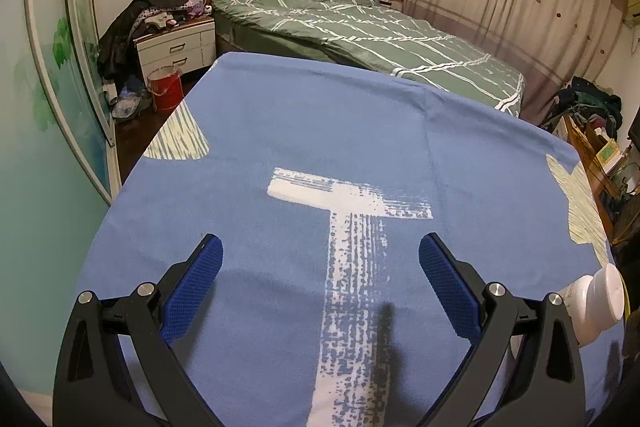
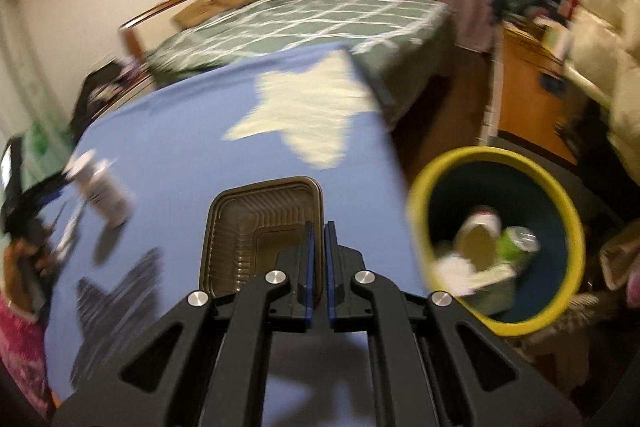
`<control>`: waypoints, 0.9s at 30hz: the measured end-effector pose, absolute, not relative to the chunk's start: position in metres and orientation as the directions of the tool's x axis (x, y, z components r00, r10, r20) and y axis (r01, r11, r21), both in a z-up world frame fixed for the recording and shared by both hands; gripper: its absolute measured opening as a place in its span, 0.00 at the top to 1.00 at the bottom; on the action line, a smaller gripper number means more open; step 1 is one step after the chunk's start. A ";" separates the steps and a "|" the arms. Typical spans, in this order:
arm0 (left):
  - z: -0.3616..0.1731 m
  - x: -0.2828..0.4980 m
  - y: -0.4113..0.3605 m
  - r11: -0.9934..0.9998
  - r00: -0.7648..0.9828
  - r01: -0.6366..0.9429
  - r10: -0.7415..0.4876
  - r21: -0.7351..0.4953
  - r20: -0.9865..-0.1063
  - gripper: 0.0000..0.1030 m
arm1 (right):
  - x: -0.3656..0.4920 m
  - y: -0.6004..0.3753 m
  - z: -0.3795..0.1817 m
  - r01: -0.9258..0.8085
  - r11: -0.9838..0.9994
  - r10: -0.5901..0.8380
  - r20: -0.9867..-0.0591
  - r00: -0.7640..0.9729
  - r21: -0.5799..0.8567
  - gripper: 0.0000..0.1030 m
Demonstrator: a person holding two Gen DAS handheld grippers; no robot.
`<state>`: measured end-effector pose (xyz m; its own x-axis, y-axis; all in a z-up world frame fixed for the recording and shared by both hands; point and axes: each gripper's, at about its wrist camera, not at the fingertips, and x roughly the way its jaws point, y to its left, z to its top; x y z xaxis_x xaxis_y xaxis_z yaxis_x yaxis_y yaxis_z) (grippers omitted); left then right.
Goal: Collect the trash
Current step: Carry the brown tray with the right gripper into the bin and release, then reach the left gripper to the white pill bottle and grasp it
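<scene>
Meanwhile, right gripper [image 2: 318, 227] jaws clamp a light, flimsy tray [image 2: 240, 227] by its rim; left gripper [image 1: 320, 247] jaws apart.

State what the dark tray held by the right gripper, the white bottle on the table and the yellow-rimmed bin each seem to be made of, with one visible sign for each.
Tray: thin glossy moulded plastic, probably; its walls are ribbed and shiny.
Bottle: smooth white plastic, likely; opaque, with a wide cap.
Bin: probably plastic; a smooth, evenly yellow rim, though blur leaves this open.
</scene>
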<state>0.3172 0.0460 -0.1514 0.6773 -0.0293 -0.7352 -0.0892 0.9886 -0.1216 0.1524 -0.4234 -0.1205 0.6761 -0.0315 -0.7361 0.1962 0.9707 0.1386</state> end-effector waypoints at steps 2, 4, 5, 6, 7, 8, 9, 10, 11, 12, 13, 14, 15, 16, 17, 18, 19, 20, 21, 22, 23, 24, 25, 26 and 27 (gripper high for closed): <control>-0.152 0.320 0.046 0.988 0.675 -0.091 -0.029 -0.122 -0.737 0.06 | 0.151 -0.450 -0.122 0.260 0.957 -0.081 -0.740 0.668 0.130 0.95; -0.152 0.320 0.045 0.989 0.674 -0.090 -0.029 -0.121 -0.738 0.06 | 0.149 -0.477 -0.126 0.321 0.939 -0.124 -0.748 0.652 0.124 0.95; -0.152 0.320 0.045 0.989 0.674 -0.089 -0.028 -0.119 -0.739 0.06 | 0.148 -0.484 -0.127 0.337 0.934 -0.134 -0.751 0.647 0.123 0.95; -0.152 0.321 0.045 0.989 0.674 -0.089 -0.027 -0.118 -0.738 0.06 | 0.149 -0.491 -0.129 0.354 0.928 -0.146 -0.754 0.640 0.121 0.95; -0.152 0.321 0.044 0.989 0.674 -0.088 -0.027 -0.116 -0.738 0.06 | 0.149 -0.498 -0.131 0.372 0.920 -0.156 -0.759 0.632 0.120 0.95; -0.152 0.321 0.044 0.990 0.675 -0.087 -0.026 -0.115 -0.738 0.06 | 0.149 -0.508 -0.135 0.393 0.911 -0.166 -0.767 0.620 0.121 0.95; -0.152 0.322 0.043 0.990 0.675 -0.087 -0.026 -0.114 -0.738 0.06 | 0.150 -0.514 -0.137 0.405 0.906 -0.172 -0.771 0.613 0.120 0.95; -0.152 0.322 0.043 0.990 0.674 -0.087 -0.026 -0.115 -0.738 0.06 | 0.150 -0.520 -0.140 0.419 0.900 -0.179 -0.776 0.605 0.118 0.95; -0.153 0.322 0.043 0.989 0.674 -0.087 -0.027 -0.115 -0.738 0.06 | 0.152 -0.526 -0.144 0.434 0.893 -0.188 -0.782 0.594 0.115 0.95; -0.152 0.322 0.043 0.989 0.674 -0.087 -0.027 -0.115 -0.738 0.06 | 0.153 -0.531 -0.146 0.445 0.889 -0.195 -0.784 0.589 0.113 0.95; -0.152 0.322 0.043 0.989 0.674 -0.087 -0.026 -0.115 -0.738 0.06 | 0.154 -0.534 -0.147 0.449 0.887 -0.197 -0.786 0.586 0.112 0.95; -0.152 0.322 0.043 0.990 0.674 -0.087 -0.026 -0.115 -0.738 0.06 | 0.155 -0.538 -0.150 0.459 0.882 -0.205 -0.790 0.578 0.107 0.95; -0.152 0.322 0.042 0.990 0.673 -0.087 -0.026 -0.115 -0.739 0.06 | 0.156 -0.541 -0.152 0.465 0.879 -0.208 -0.793 0.572 0.105 0.95; -0.152 0.321 0.041 0.990 0.673 -0.087 -0.026 -0.114 -0.739 0.06 | 0.158 -0.543 -0.153 0.472 0.876 -0.211 -0.797 0.566 0.103 0.95; -0.152 0.321 0.041 0.990 0.674 -0.087 -0.026 -0.114 -0.739 0.06 | 0.160 -0.545 -0.155 0.485 0.869 -0.220 -0.800 0.559 0.099 0.95; -0.152 0.321 0.041 0.990 0.674 -0.087 -0.026 -0.114 -0.739 0.06 | 0.161 -0.546 -0.155 0.492 0.865 -0.227 -0.801 0.554 0.095 0.95; -0.152 0.321 0.041 0.990 0.673 -0.087 -0.026 -0.114 -0.739 0.06 | 0.161 -0.548 -0.155 0.500 0.861 -0.234 -0.802 0.549 0.091 0.93; -0.153 0.321 0.041 0.990 0.673 -0.088 -0.026 -0.114 -0.739 0.06 | 0.162 -0.550 -0.154 0.510 0.855 -0.239 -0.799 0.552 0.097 0.89; -0.152 0.321 0.041 0.990 0.673 -0.087 -0.026 -0.114 -0.739 0.06 | 0.162 -0.550 -0.154 0.515 0.851 -0.241 -0.797 0.554 0.101 0.82; -0.152 0.321 0.041 0.990 0.674 -0.087 -0.026 -0.114 -0.738 0.06 | 0.163 -0.549 -0.153 0.519 0.848 -0.243 -0.794 0.557 0.104 0.80; -0.152 0.321 0.040 0.990 0.677 -0.087 -0.024 -0.113 -0.736 0.06 | 0.164 -0.545 -0.151 0.515 0.850 -0.242 -0.785 0.570 0.113 0.77; -0.152 0.320 0.039 0.990 0.681 -0.087 -0.024 -0.113 -0.732 0.06 | 0.166 -0.539 -0.150 0.496 0.859 -0.229 -0.773 0.591 0.126 0.77; -0.151 0.319 0.038 0.990 0.687 -0.083 -0.025 -0.113 -0.726 0.06 | 0.166 -0.538 -0.151 0.491 0.862 -0.225 -0.770 0.596 0.128 0.76; -0.151 0.317 0.037 0.990 0.692 -0.077 -0.030 -0.115 -0.722 0.06 | 0.169 -0.528 -0.150 0.463 0.877 -0.212 -0.759 0.616 0.131 0.76; -0.151 0.316 0.034 0.991 0.693 -0.062 -0.041 -0.116 -0.720 0.06 | 0.171 -0.523 -0.151 0.447 0.885 -0.202 -0.754 0.625 0.133 0.74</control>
